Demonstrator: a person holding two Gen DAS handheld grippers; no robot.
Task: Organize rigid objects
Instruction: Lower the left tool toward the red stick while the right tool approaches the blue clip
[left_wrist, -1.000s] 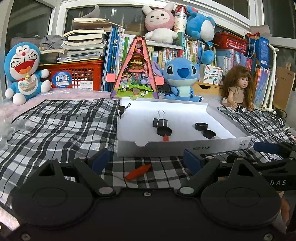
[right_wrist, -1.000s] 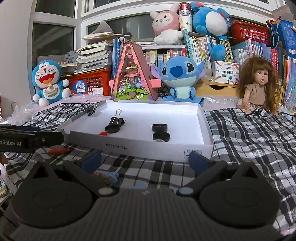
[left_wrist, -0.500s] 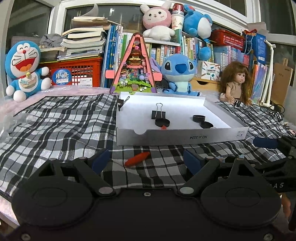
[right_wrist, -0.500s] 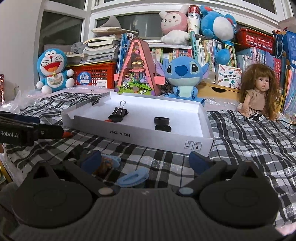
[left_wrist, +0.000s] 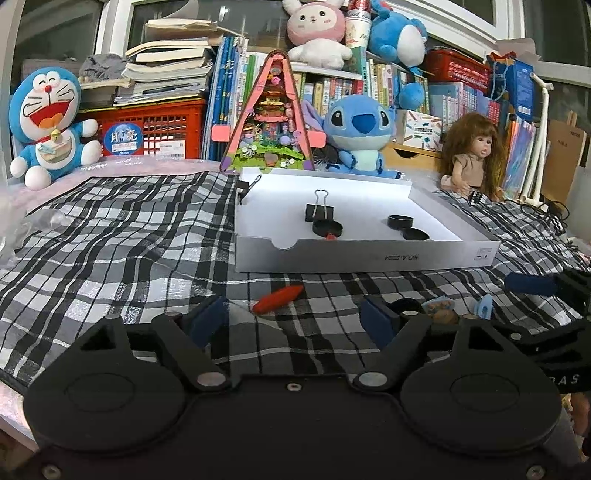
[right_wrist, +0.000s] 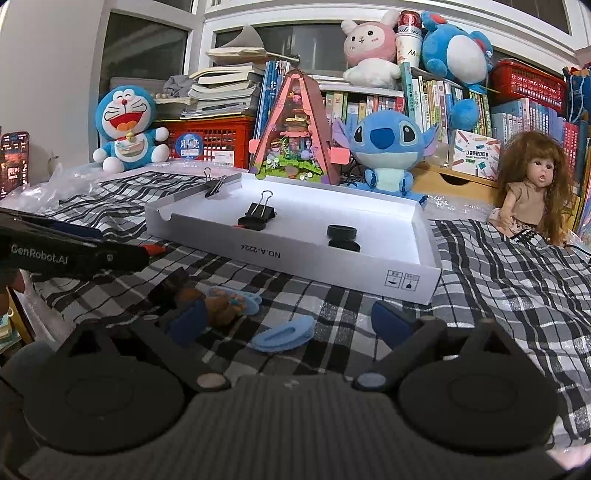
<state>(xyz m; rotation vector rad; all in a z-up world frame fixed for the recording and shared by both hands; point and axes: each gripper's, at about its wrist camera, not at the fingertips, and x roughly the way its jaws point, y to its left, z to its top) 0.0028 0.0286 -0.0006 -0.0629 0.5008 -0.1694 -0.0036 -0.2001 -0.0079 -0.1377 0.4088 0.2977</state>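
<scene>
The white box lid (left_wrist: 365, 254) already holds binder clips (left_wrist: 319, 212) and black caps (left_wrist: 400, 221); before it, the orange piece (left_wrist: 277, 298) and blue clip (right_wrist: 282, 335) wait between the left gripper (left_wrist: 295, 319) and right gripper (right_wrist: 286, 321), both just narrowing, empty.

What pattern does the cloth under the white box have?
The cloth is a black-and-white plaid check, clearest in the left wrist view, beneath the white box.
</scene>
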